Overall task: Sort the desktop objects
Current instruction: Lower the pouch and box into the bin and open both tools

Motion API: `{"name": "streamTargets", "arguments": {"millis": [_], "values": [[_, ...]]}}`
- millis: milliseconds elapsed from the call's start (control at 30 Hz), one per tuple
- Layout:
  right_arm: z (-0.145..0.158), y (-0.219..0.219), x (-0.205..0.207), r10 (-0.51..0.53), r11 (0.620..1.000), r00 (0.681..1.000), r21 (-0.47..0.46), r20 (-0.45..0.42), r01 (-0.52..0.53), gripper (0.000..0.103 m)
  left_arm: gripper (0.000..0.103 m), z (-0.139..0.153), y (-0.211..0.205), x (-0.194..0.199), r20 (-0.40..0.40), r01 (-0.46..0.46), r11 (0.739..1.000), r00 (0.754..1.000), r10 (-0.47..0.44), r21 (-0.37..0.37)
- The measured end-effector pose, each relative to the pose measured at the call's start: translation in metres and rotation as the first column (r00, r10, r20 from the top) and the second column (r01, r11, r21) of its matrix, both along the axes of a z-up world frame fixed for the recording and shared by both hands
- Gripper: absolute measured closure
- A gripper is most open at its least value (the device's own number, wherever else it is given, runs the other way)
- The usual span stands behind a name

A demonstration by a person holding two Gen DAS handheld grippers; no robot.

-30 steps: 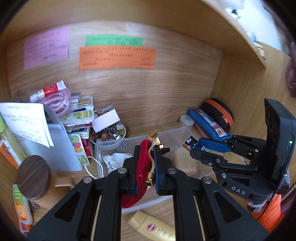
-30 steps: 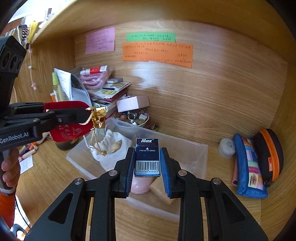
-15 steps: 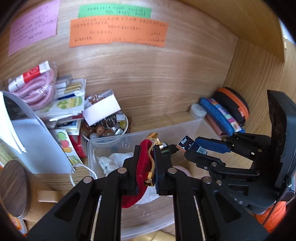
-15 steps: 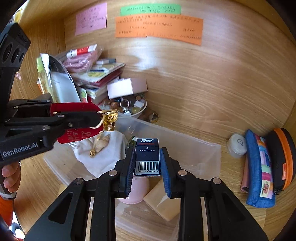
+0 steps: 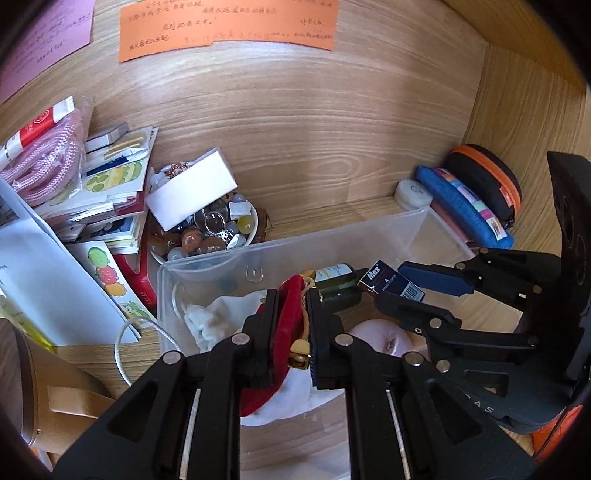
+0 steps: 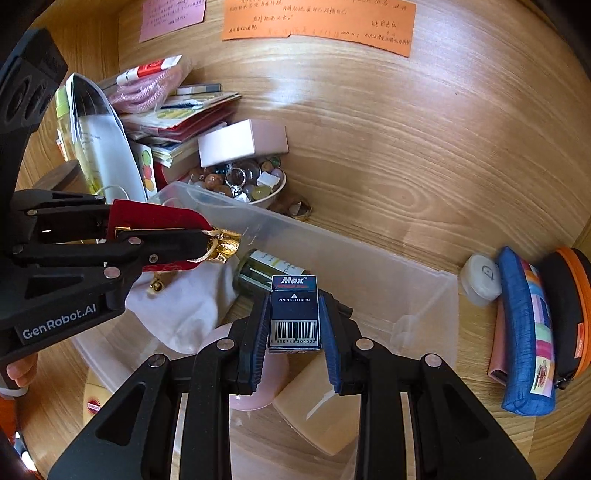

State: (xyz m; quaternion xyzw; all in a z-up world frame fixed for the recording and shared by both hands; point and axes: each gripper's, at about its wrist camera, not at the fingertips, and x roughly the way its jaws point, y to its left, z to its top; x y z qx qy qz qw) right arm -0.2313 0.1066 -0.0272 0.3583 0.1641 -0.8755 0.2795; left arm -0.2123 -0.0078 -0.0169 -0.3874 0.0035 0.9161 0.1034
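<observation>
a red velvet pouch was pinched flat in the left gripper, its jaws drawn narrow on the cloth so that the gold drawstring hung free at the tips; a dark blue box marked "max" was clamped upright between the blue pads of the right gripper; both were held over the clear plastic bin, judged to be the place they were meant for; inside the bin lay a white cloth, a small dark bottle, a pink round object and a tan block; the pouch's lower part was hidden by the fingers; the handwriting on the orange note could not be read; the bin's near wall was cut off by the grippers.
</observation>
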Motion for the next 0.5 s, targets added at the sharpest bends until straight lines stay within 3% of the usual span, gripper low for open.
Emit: {"name": "streamTargets", "arguments": {"millis": [367,500], "values": [[-0.0092,-0.0080,0.0030,0.018,0.998,0.999,0.053,-0.034,-0.016,0.078,0.084,-0.0077,0.0035,-0.0016,0.018,0.022,1.000,1.000,-0.022,0.001],[-0.0096,-0.0095,0.0042,0.020,0.998,0.998,0.068,-0.055,-0.016,0.078,0.076,-0.0072,0.0008,0.0002,0.026,0.036,0.999,0.999,-0.037,0.038]]}}
